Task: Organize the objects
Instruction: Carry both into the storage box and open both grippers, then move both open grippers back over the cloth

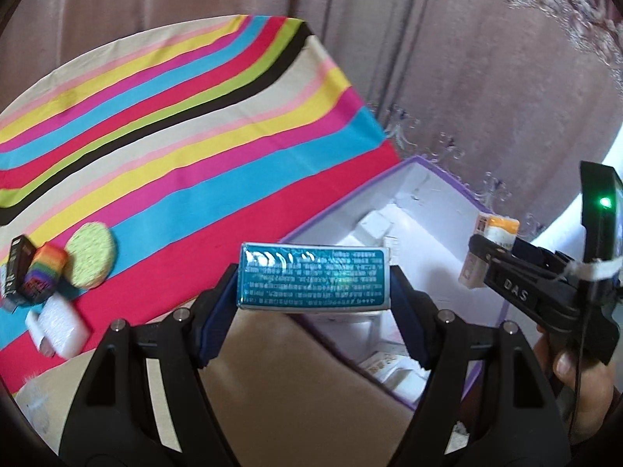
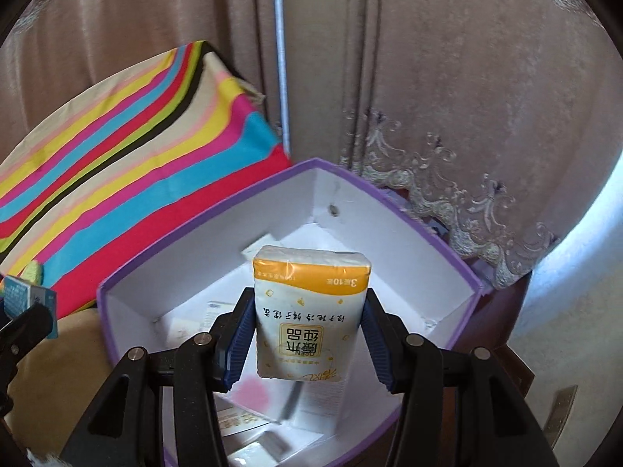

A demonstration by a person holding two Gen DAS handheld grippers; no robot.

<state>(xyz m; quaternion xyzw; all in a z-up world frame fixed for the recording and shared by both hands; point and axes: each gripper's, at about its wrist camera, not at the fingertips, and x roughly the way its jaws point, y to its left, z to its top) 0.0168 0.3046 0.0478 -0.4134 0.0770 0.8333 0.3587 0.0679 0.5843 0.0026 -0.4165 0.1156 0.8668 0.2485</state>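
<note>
My left gripper is shut on a teal box and holds it at the near left edge of the purple-rimmed white box. My right gripper is shut on a yellow-and-white tissue pack and holds it above the inside of the purple box. The right gripper with the tissue pack also shows in the left wrist view. The teal box shows at the left edge of the right wrist view. Several white packs lie inside the purple box.
A striped cloth covers the table to the left. On it lie a yellow-green round sponge, a rainbow block, a black box and a white pack. Curtains hang behind.
</note>
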